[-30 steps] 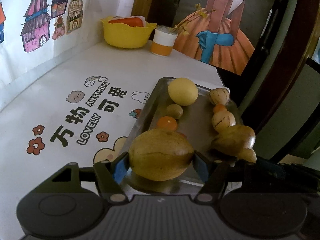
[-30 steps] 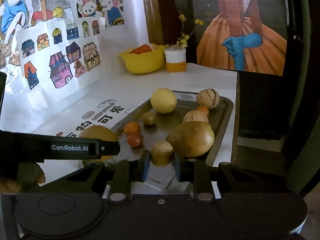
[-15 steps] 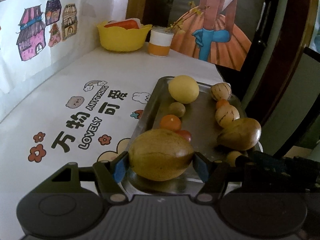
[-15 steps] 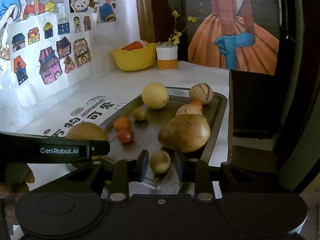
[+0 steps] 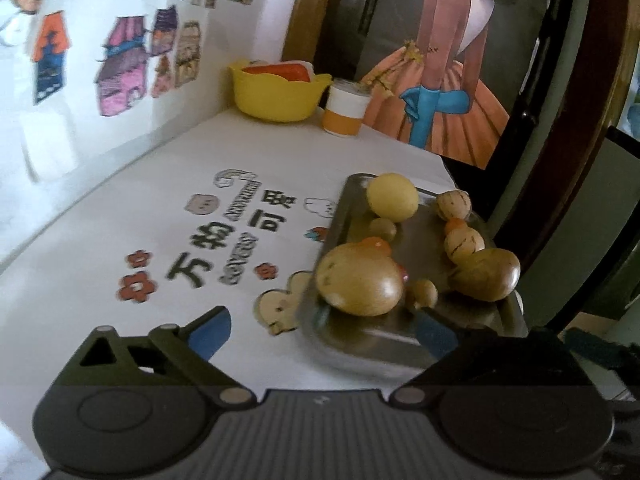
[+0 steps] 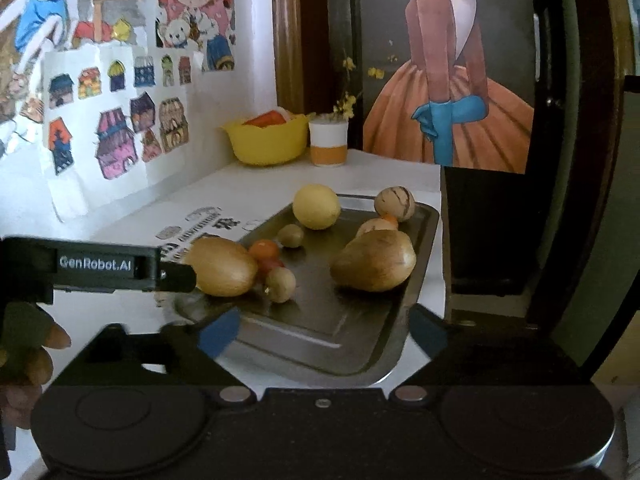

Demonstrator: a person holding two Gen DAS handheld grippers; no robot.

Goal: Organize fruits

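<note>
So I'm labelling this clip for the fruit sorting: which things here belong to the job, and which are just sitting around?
Part of the job:
metal tray
two big brownish fruits
round yellow fruit
striped fruits
small orange and red fruits
small round fruits
left gripper and right gripper, jaws open

Just lying about:
yellow bowl
white and orange cup
wall drawings

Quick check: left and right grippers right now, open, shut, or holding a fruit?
Left gripper: open, holding nothing; the large brown fruit lies on the tray.
Right gripper: open, holding nothing; the small round fruit lies on the tray.
</note>
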